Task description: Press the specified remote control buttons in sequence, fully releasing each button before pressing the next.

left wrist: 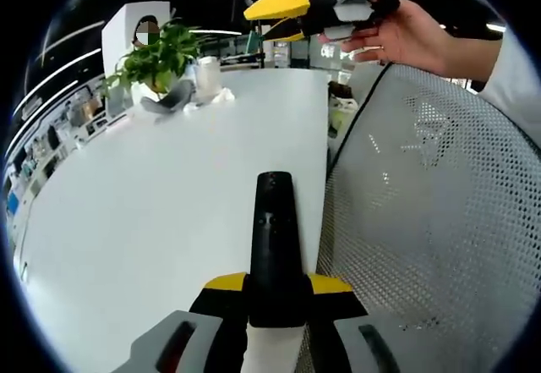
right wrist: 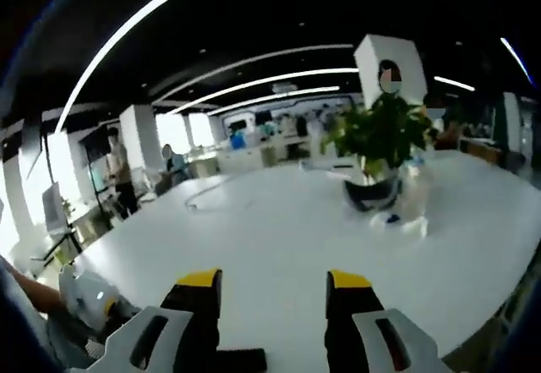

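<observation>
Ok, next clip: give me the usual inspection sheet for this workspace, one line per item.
Surface: white table, broad, mostly bare.
Job's things: black remote control, held lengthwise between the left claw's jaws, buttons facing the camera.
Clutter: potted plant at the far end, a white cup and crumpled white bits beside it.
Grippers: left claw shut on the remote; right claw open, holding nothing, raised above the table in a hand.
Cables: a thin cord lying far off on the table.
Surroundings: perforated mesh chair back by the table edge; open office with ceiling light strips, people standing in the distance.
</observation>
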{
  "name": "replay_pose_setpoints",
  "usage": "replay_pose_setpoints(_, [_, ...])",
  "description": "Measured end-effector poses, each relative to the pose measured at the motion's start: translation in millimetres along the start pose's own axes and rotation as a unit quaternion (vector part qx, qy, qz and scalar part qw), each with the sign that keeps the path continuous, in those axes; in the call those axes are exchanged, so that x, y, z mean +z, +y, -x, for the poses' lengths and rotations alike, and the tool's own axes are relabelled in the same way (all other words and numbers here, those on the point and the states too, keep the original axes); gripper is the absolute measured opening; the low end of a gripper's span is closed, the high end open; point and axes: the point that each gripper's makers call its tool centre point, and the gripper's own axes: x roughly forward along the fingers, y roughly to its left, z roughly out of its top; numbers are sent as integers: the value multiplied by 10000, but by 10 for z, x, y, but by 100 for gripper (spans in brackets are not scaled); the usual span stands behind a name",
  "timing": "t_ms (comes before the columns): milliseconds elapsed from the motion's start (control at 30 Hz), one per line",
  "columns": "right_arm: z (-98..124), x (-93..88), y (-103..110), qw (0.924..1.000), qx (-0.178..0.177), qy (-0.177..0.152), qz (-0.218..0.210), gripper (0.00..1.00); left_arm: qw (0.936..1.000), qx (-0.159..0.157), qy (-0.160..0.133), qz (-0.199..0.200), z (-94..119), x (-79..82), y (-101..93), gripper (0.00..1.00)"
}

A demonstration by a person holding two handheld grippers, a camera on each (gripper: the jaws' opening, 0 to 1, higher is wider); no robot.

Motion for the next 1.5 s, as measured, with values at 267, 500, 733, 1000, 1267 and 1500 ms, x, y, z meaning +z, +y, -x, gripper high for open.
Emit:
replay_pose_setpoints(267, [-14, 143, -205, 9965, -436, -447, 551, 80, 9997, 135, 134, 173, 38, -42, 99, 25])
replay_pose_setpoints(500, [-56, 79, -209, 9944, -555, -346, 833, 85, 9994, 173, 227, 168, 96, -71, 227, 26])
replay_pose_setpoints(733, [-81, -2, -236, 9932, -600, -127, 989, 89, 9994, 24, 343, 57, 67, -59, 245, 25])
replay_pose_setpoints(1000, [-77, -15, -280, 9909, -734, -89, 1124, 89, 9977, -23, 681, 6, 65, -78, 430, 25])
replay_pose_setpoints(1267, [-67, -24, -272, 9906, -703, -80, 1174, 88, 9932, -261, 1087, -334, 21, -86, 507, 25])
replay_pose_setpoints(1500, [-66, -32, -266, 9902, -709, -69, 1202, 86, 9900, -390, 1265, -491, 16, -86, 579, 25])
